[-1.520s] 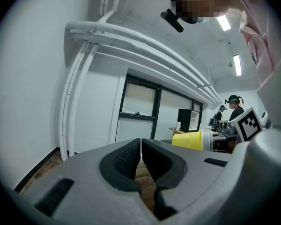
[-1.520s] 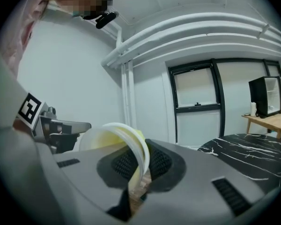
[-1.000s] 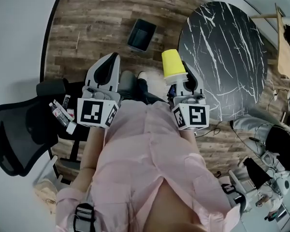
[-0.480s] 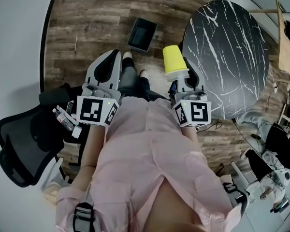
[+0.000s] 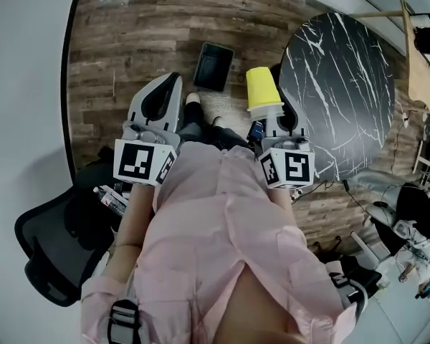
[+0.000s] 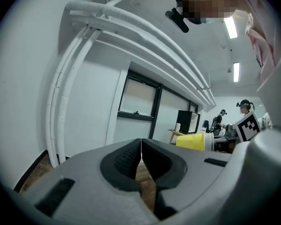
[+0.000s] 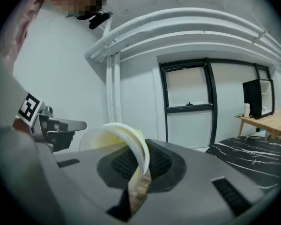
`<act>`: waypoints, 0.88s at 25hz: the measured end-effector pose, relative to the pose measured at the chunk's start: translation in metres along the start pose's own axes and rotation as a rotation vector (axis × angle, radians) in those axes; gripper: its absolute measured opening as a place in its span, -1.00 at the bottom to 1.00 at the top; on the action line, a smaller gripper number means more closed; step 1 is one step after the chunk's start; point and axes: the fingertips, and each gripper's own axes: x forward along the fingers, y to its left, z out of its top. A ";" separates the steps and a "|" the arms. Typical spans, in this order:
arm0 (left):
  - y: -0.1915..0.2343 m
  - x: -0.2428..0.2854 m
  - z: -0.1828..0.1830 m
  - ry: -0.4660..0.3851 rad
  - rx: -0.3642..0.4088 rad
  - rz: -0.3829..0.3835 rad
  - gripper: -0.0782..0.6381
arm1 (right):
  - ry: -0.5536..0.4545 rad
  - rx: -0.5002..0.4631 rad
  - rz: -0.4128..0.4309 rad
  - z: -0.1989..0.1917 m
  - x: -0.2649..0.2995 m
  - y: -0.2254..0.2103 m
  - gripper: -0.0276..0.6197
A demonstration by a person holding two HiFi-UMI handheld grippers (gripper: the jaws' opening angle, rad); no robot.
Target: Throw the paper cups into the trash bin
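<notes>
Wood floor (image 5: 129, 56); right claw (image 7: 141, 165) pinches cup (image 5: 261, 89)

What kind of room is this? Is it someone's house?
Probably an office or shared workroom, not a house. There is a black swivel chair on the wood floor, a round black marble table, and black-framed glass panels along the wall.
</notes>
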 end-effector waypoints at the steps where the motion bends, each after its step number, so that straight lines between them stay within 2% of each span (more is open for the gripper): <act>1: 0.004 0.003 0.001 0.002 0.001 -0.008 -0.73 | 0.000 0.003 -0.010 0.000 0.003 0.001 -0.79; 13: 0.018 0.025 -0.006 0.044 -0.021 -0.038 -0.73 | 0.036 0.018 -0.046 -0.007 0.024 -0.003 -0.79; 22: 0.002 0.057 0.001 0.038 -0.015 -0.015 -0.74 | 0.063 0.015 -0.009 -0.007 0.039 -0.027 -0.79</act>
